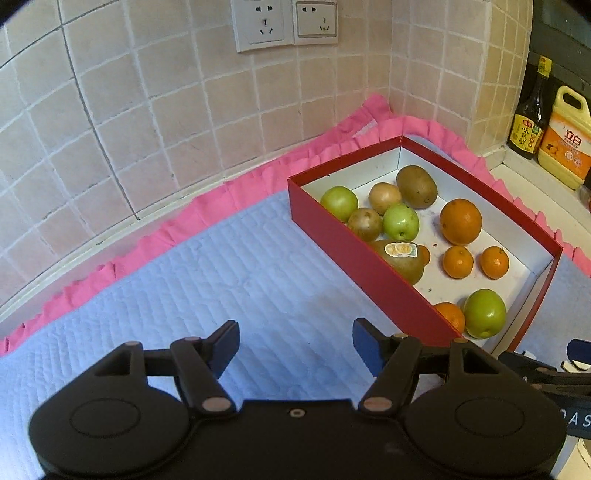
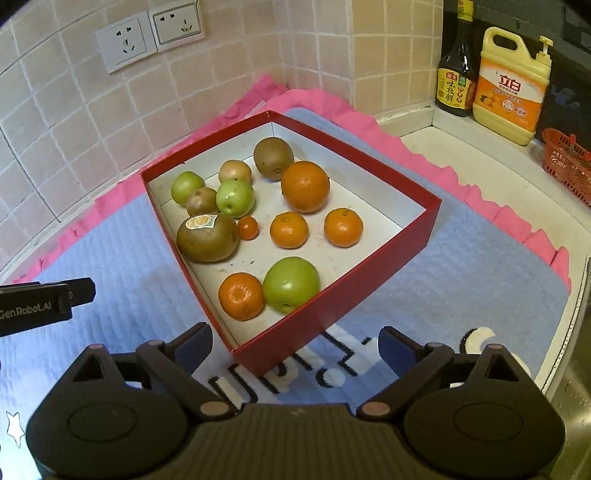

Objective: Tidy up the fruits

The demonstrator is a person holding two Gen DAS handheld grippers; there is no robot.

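Note:
A red box (image 2: 332,302) with a white floor stands on the blue mat and holds several fruits: a big orange (image 2: 305,186), small oranges (image 2: 288,229), green apples (image 2: 291,284), a stickered brown kiwi (image 2: 207,238) and another kiwi (image 2: 273,158). The box also shows in the left wrist view (image 1: 354,254). My left gripper (image 1: 295,349) is open and empty over the mat, left of the box. My right gripper (image 2: 295,345) is open and empty, with the box's near corner between its fingers' line of sight. The left gripper's side shows in the right wrist view (image 2: 44,304).
The blue quilted mat (image 1: 207,280) has a pink frill and lies against a tiled wall with sockets (image 1: 286,24). A dark sauce bottle (image 2: 456,70), a yellow detergent jug (image 2: 511,83) and a red basket (image 2: 569,162) stand on the counter at right.

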